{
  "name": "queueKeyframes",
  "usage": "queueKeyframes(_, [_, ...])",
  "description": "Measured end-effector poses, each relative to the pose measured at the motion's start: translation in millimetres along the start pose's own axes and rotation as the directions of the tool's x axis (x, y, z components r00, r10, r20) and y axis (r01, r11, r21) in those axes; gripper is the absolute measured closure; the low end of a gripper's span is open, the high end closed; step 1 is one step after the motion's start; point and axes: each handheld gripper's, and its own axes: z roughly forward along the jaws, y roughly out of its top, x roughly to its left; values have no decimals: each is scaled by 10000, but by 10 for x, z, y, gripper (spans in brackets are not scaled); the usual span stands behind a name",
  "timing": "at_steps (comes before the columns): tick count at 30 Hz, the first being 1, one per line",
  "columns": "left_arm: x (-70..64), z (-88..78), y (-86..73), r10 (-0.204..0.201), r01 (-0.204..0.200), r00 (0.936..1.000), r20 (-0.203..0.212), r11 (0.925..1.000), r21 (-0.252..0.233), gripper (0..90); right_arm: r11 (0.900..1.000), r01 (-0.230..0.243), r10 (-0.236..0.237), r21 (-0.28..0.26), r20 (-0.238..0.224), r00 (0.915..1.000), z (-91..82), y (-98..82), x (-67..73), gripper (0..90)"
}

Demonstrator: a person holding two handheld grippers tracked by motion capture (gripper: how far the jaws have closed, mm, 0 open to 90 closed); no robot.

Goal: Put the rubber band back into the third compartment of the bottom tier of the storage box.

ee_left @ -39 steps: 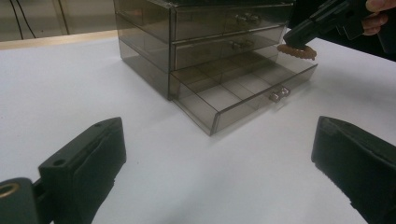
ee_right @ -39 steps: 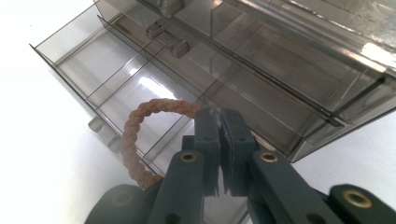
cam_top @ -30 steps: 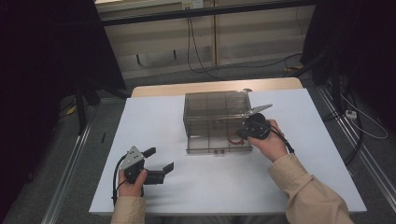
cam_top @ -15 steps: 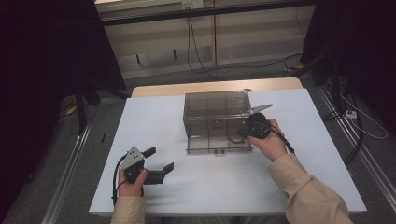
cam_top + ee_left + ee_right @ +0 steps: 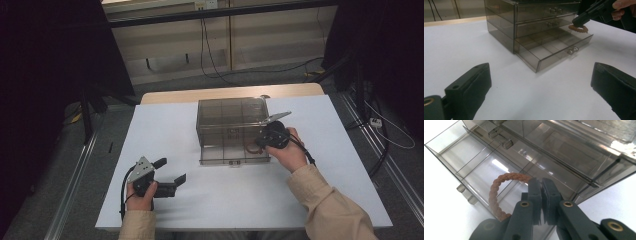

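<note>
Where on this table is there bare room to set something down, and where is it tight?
The white table top lies bare left of the drawer box, between the box and the left gripper, and right of the right hand. It is tight at the open bottom drawer, where the right gripper holds a braided ring.

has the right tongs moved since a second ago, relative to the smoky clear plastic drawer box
No. In the high view the right tongs sit at the same spot over the right end of the open bottom drawer of the smoky clear plastic drawer box.
</note>
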Motion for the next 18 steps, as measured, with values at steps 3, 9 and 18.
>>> queueKeyframes(3, [0,-1,0,-4,4,10000,4,10000,-5,31,10000,-1,1,27,10,10000,5,-3,-1,864])
queueKeyframes(9, [1,-1,0,4,-4,10000,-2,10000,11,31,10000,3,-3,27,36,10000,18,-5,-2,863])
queueKeyframes(18, [1,-1,0,-5,5,10000,5,10000,11,31,10000,24,-25,59,107,9999,32,-14,-12,862])
